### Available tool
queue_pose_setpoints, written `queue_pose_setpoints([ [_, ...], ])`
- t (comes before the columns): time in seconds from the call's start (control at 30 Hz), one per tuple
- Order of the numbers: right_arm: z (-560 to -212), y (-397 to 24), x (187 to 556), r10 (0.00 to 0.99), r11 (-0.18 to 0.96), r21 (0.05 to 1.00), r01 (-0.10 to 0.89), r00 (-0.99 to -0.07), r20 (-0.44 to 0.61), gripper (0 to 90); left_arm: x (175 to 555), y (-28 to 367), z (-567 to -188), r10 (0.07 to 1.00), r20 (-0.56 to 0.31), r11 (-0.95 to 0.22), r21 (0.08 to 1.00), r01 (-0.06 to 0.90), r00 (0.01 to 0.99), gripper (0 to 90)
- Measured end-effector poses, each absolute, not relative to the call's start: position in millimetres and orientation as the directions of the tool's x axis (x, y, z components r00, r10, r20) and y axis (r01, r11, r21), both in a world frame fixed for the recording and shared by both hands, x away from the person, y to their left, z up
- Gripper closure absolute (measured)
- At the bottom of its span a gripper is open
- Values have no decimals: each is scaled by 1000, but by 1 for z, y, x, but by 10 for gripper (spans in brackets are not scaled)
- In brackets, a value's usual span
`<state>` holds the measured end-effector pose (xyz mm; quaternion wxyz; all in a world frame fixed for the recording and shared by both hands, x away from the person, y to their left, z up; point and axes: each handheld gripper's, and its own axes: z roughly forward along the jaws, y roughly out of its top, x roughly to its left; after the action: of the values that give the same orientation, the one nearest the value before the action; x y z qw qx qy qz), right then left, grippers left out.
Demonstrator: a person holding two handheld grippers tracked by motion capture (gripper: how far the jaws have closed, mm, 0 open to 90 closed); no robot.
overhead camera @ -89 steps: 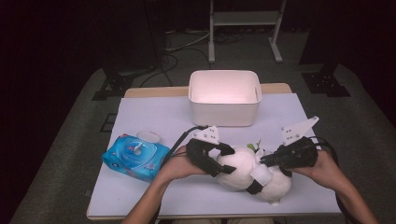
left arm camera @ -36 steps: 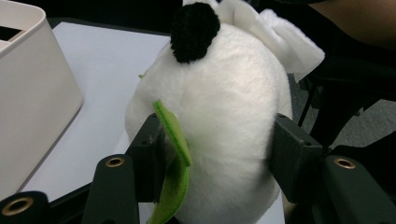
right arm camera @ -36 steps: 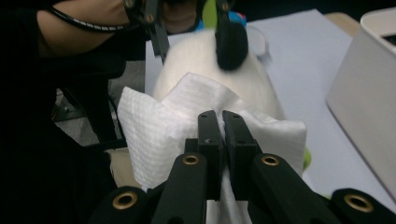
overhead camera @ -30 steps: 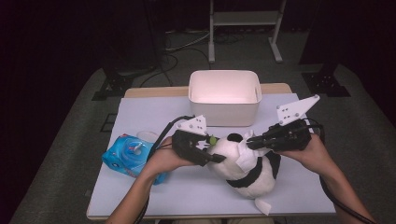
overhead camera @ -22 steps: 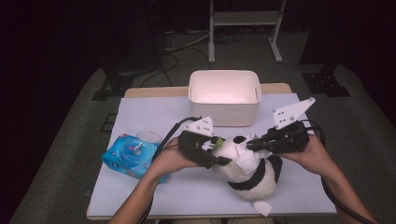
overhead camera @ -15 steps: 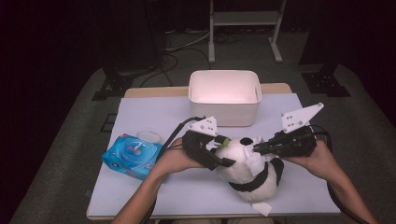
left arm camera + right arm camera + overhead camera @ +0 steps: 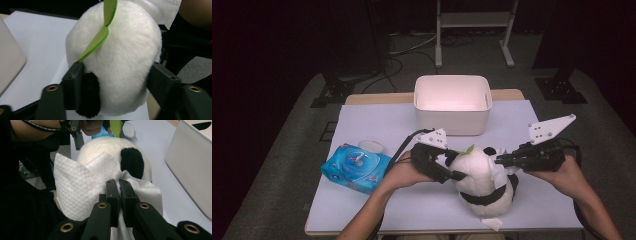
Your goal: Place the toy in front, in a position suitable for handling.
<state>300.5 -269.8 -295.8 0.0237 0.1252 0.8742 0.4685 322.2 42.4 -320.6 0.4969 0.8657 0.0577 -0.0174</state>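
While the right gripper (image 7: 117, 185) has its jaws pinched tight on a fold of white wipe (image 7: 75, 187), the wipe lies spread against the side of the plush panda's (image 7: 479, 175) head, just by one black ear (image 7: 132, 162). In the high view that gripper comes in from the table's right edge, held level in the person's right hand (image 7: 569, 175), its tips at the panda's head. The left gripper (image 7: 115, 75) meets the toy from the other side: its two jaws stand either side of the white head, one by the other black ear (image 7: 88, 97) and one against the far cheek, pressing into the fur, so it grips the head; those jaws have just been closing in on it. A green felt leaf (image 7: 102, 32) stands up from the top of the head. The panda sits upright near the front edge of the table (image 7: 377, 120), a little right of its middle, a black band across its body. Towards the front-left corner lies a blue pack of wipes (image 7: 354, 167), with a small round white lid (image 7: 371, 146) just behind it. A white bin (image 7: 452, 102) stands at the middle of the back edge, well apart from the toy.
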Motion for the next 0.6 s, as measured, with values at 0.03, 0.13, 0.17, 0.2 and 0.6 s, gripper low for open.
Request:
queue_pose_setpoints([
  [0.03,-294,-270,301,244,522,831,194,-967,73,865,323,44,-319,85,-88,-494,861,119,993,404],
  [0.13,-289,-269,304,244,487,854,186,-967,71,865,323,50,-312,97,-79,-487,866,117,992,418],
  [0.17,-288,-267,305,247,479,859,181,-967,66,865,323,52,-308,103,-72,-490,865,113,992,418],
  [0.2,-287,-266,306,247,476,861,180,-967,65,865,324,55,-305,109,-66,-485,868,111,992,419],
  [0.6,-286,-241,316,205,506,847,164,-976,67,864,319,64,-297,125,-32,-499,862,90,992,417],
])
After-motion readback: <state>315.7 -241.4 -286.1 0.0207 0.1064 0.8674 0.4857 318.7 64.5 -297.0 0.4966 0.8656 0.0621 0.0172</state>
